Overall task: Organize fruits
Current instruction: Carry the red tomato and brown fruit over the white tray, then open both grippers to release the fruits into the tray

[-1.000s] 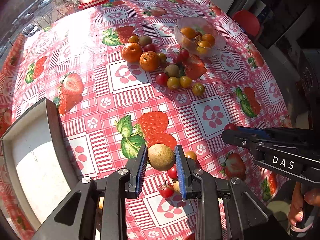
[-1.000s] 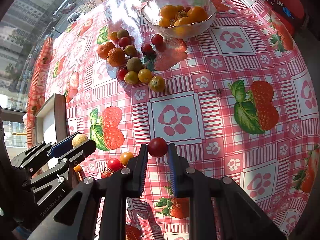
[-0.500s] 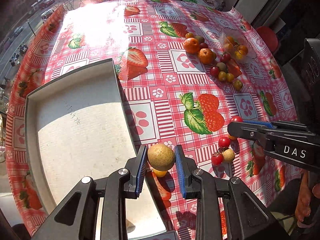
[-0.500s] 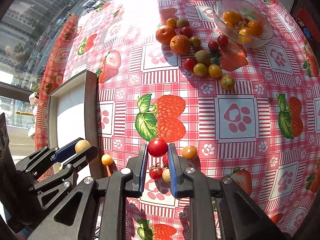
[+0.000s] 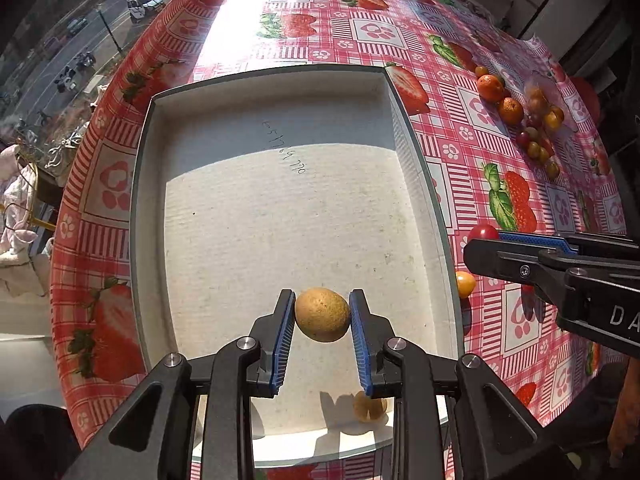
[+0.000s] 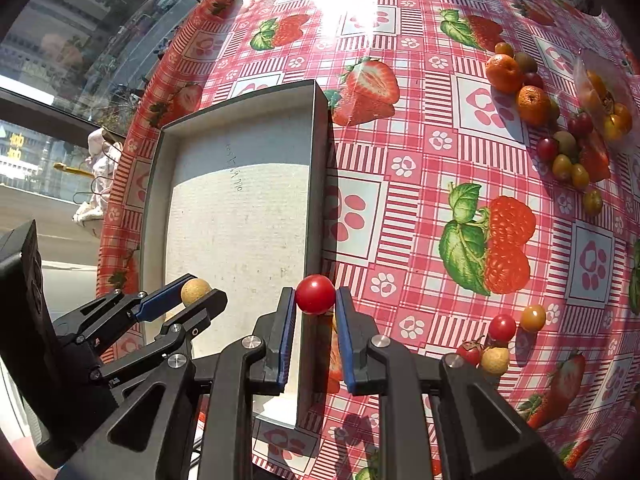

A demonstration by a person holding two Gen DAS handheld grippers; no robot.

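Note:
My left gripper [image 5: 322,314] is shut on a round tan fruit [image 5: 322,315] and hangs over the near part of a shallow grey tray [image 5: 280,216]. A second tan fruit [image 5: 369,407] lies on the tray floor below it. My right gripper [image 6: 315,295] is shut on a red cherry tomato [image 6: 315,294] above the tray's right wall [image 6: 318,208]. In the right wrist view the left gripper [image 6: 196,292] shows at lower left with its tan fruit [image 6: 195,290]. The right gripper [image 5: 486,240] enters the left wrist view from the right, tomato [image 5: 483,232] at its tip.
A strawberry-print tablecloth [image 6: 400,160] covers the round table. A pile of oranges and small fruits [image 6: 532,104] and a glass bowl [image 6: 600,88] sit far right. A few loose tomatoes and a tan fruit [image 6: 496,336] lie near the right gripper. A window is at left.
Both grippers have swept left from the open tablecloth to the tray, each keeping its fruit. The left one now hangs over the tray floor, the right one over the tray's right wall.

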